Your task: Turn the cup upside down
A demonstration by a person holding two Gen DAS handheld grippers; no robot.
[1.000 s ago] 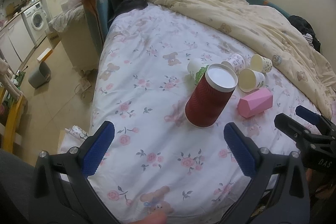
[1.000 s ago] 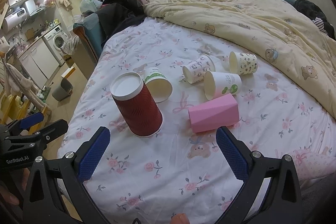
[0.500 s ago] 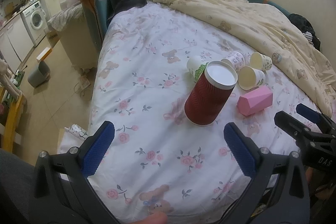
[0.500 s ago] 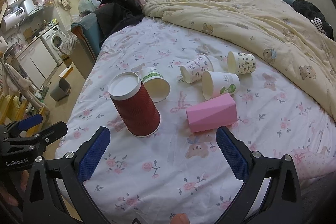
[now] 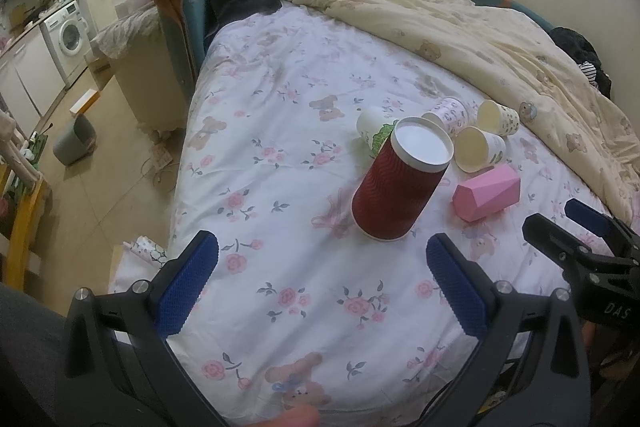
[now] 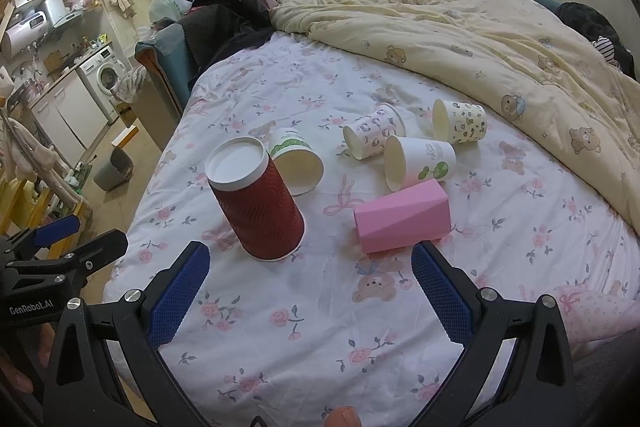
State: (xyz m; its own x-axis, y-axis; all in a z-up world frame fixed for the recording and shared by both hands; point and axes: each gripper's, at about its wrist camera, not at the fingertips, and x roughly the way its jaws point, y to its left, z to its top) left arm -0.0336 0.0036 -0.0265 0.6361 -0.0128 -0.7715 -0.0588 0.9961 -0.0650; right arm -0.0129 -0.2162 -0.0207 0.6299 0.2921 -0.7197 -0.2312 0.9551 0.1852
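Red ribbed cup (image 6: 258, 201) stands mouth-down on floral bedsheet (image 6: 304, 323), centre-left of right wrist view, white base up. Pink faceted cup (image 6: 402, 223) lies on its side just right of it; 4 paper cups lie behind. Left gripper (image 5: 322, 285) & right gripper (image 6: 310, 295) both spread wide w/ nothing between the blue pads, low in frame.

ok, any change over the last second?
Almost none. Both views shift slightly, so the hands drift a little. The left gripper and right gripper stay open and empty. The red cup stays upside down on the bed; the pink cup lies unmoved.
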